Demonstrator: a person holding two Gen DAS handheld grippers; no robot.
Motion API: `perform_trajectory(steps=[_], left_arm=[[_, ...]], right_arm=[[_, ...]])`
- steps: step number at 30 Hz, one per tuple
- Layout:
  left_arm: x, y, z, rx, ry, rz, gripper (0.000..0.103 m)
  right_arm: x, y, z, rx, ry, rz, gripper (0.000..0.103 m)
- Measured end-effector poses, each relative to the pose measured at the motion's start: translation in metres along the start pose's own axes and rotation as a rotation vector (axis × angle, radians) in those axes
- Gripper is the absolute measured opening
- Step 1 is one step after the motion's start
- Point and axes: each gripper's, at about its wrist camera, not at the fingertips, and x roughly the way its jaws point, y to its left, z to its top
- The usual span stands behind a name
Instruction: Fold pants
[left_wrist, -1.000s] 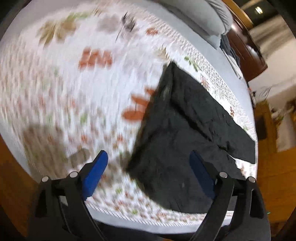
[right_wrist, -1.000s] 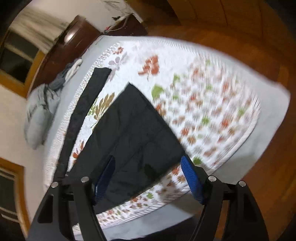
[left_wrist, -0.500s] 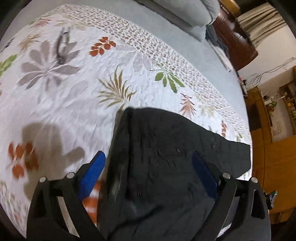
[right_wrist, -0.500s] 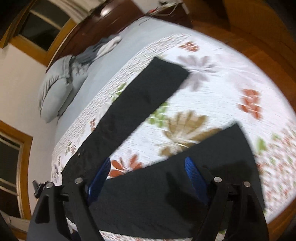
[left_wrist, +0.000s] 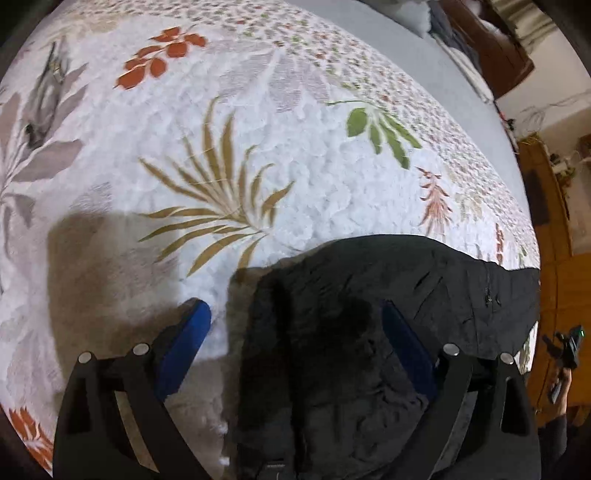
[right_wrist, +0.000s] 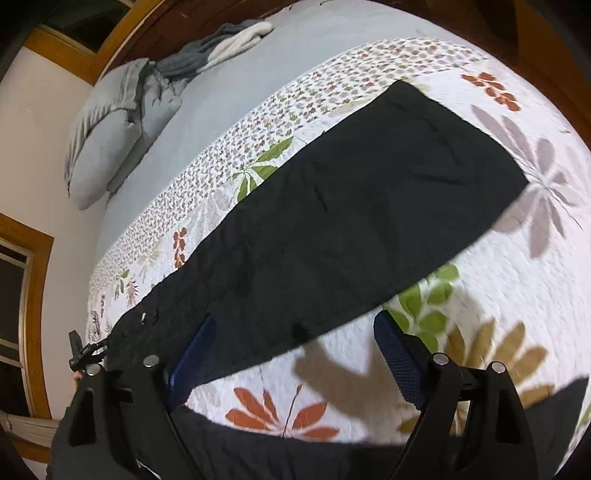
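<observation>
The pants (right_wrist: 332, 221) stretch long, slanting up and right; both wide-open, empty grippers (left gripper (left_wrist: 295, 350), right gripper (right_wrist: 291, 350)) hang over them.

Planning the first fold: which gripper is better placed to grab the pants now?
Probably left. The left gripper stands open right over the pants at their wide end. The right gripper is open mostly over bare quilt.
</observation>
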Motion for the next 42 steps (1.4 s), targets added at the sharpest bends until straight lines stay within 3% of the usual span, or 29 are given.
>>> perform_trajectory(steps=[1, 2, 8, 16, 20, 27, 36, 37, 39, 41, 42], left_arm=[[0.0, -0.002, 0.0, 0.013, -0.002, -0.012, 0.086], [0.001, -0.004, 0.0, 0.025, 0.011, -0.024, 0.069], [0.003, -0.009, 0.004, 0.031, 0.04, -0.03, 0.039], [0.008, -0.005, 0.004, 0.005, 0.025, -0.029, 0.035], [0.01, 0.0, 0.003, -0.022, 0.001, -0.039, 0.034], [0.01, 0.006, 0.002, -0.055, -0.029, -0.058, 0.035], [0.016, 0.005, 0.008, -0.088, -0.051, -0.045, 0.032], [0.016, 0.005, 0.007, -0.085, -0.051, -0.04, 0.029], [0.014, 0.004, 0.006, -0.085, -0.054, -0.036, 0.026], [0.012, 0.002, 0.005, -0.079, -0.06, -0.023, 0.02], [0.012, 0.001, 0.005, -0.08, -0.064, -0.02, 0.019]], right_arm=[[0.003, -0.002, 0.004, -0.001, 0.002, 0.001, 0.088], [0.005, -0.003, 0.008, -0.003, 0.002, 0.004, 0.088], [-0.003, -0.02, 0.055, -0.006, -0.018, -0.007, 0.088], [-0.007, -0.063, 0.14, -0.027, -0.015, -0.093, 0.093], [0.017, -0.082, 0.18, -0.054, 0.019, -0.116, 0.093], [0.069, -0.106, 0.219, -0.118, 0.089, -0.15, 0.093], [0.097, -0.109, 0.239, -0.153, 0.12, -0.037, 0.094], [0.099, -0.107, 0.239, -0.161, 0.124, -0.03, 0.09], [0.099, -0.104, 0.236, -0.175, 0.14, -0.01, 0.07], [0.095, -0.104, 0.234, -0.169, 0.135, 0.013, 0.034], [0.095, -0.103, 0.234, -0.166, 0.134, 0.019, 0.025]])
